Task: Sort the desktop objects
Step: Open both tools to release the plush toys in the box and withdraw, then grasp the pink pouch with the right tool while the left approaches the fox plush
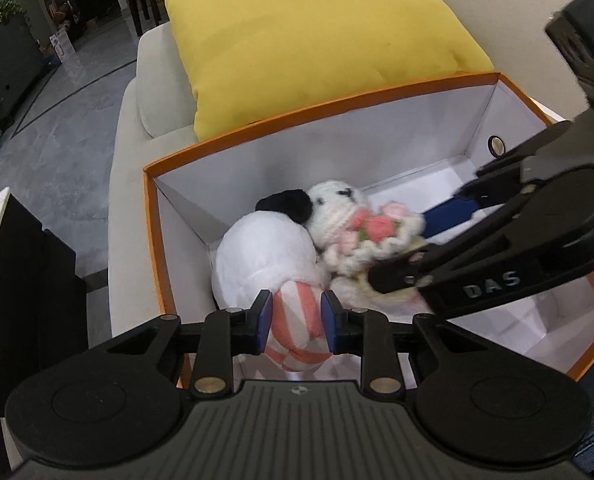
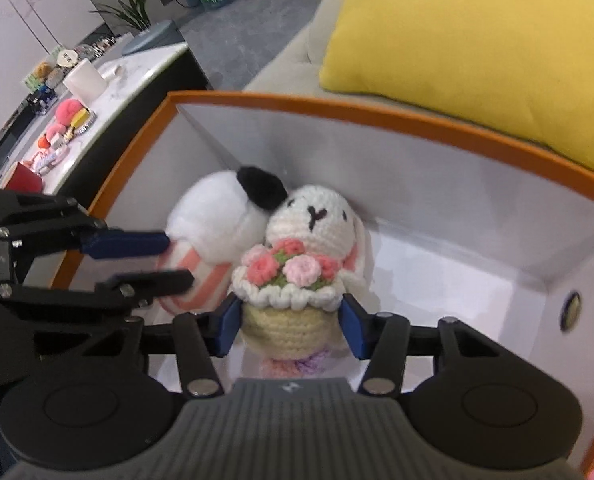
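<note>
From your left wrist camera, the left tongs (image 1: 296, 322) sit low in the near corner of the orange-rimmed box (image 1: 377, 94), and their blue pads (image 1: 264, 322) are pressed against both sides of the pink-and-white striped part of the white plush toy (image 1: 267, 252). The jaws stand narrow, with the fabric bulging out between them. The plush runs away from these tongs toward the box's far wall, its black ear (image 1: 285, 204) at the far end, so its long axis lies roughly along the line the tongs point. The right tongs (image 1: 429, 236) come in from the right, across the crocheted bunny (image 1: 337, 210) with its flower basket.

From your right wrist camera, the right tongs (image 2: 291, 324) straddle the bunny's cream basket (image 2: 289, 330). Their jaws are about half open; the left pad looks to be against the basket and the right pad just beside it, but you cannot tell for sure that it is gripped. The bunny (image 2: 317, 218) stands upright, straight ahead, leaning on the plush (image 2: 213, 216) to its left. The left tongs (image 2: 169, 260) enter from the left, clamped on the striped part. Each toy is nearest its own hand, and the two toys touch, so lifting one will likely drag the other. The counter (image 2: 137, 72) with loose items lies beyond the box.
</note>
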`<action>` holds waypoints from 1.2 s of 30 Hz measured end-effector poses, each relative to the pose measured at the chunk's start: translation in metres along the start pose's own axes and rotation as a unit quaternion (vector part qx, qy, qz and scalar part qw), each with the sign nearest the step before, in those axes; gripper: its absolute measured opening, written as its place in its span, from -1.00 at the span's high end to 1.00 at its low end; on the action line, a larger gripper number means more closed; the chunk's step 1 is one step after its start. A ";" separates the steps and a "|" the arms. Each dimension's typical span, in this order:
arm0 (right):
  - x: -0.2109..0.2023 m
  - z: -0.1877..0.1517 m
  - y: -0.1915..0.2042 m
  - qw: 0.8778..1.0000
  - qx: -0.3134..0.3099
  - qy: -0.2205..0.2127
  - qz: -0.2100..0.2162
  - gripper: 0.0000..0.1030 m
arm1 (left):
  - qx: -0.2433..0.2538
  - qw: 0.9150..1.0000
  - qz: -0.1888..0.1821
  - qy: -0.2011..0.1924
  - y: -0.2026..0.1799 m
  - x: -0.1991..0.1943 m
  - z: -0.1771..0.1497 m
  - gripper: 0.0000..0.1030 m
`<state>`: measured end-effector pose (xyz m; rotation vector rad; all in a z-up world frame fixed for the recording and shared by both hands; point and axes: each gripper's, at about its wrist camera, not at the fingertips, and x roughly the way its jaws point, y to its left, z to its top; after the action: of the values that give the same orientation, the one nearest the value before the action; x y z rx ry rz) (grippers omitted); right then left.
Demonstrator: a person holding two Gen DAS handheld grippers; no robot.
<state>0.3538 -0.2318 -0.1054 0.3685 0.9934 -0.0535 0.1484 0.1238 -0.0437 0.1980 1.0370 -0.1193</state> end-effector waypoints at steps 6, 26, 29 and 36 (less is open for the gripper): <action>0.012 0.003 -0.003 1.000 0.013 -0.002 0.028 0.00 | -0.006 1.000 -0.001 -0.002 0.006 0.004 -0.005 0.50; -0.131 -0.023 -0.028 0.993 -0.002 -0.111 -0.050 -0.11 | 0.051 0.992 0.000 -0.118 -0.033 -0.068 0.017 0.49; -0.162 -0.036 -0.055 0.990 0.010 -0.092 -0.104 -0.11 | 0.092 0.986 -0.030 -0.134 -0.062 -0.077 0.030 0.48; -0.205 -0.090 -0.135 0.976 0.124 -0.015 -0.178 -0.11 | 0.187 0.968 -0.089 -0.145 -0.135 -0.071 0.057 0.45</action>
<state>0.1396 -0.3543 -0.0176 0.4131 1.0168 -0.5104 0.1349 -0.0201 0.0310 0.4167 0.7313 -0.4955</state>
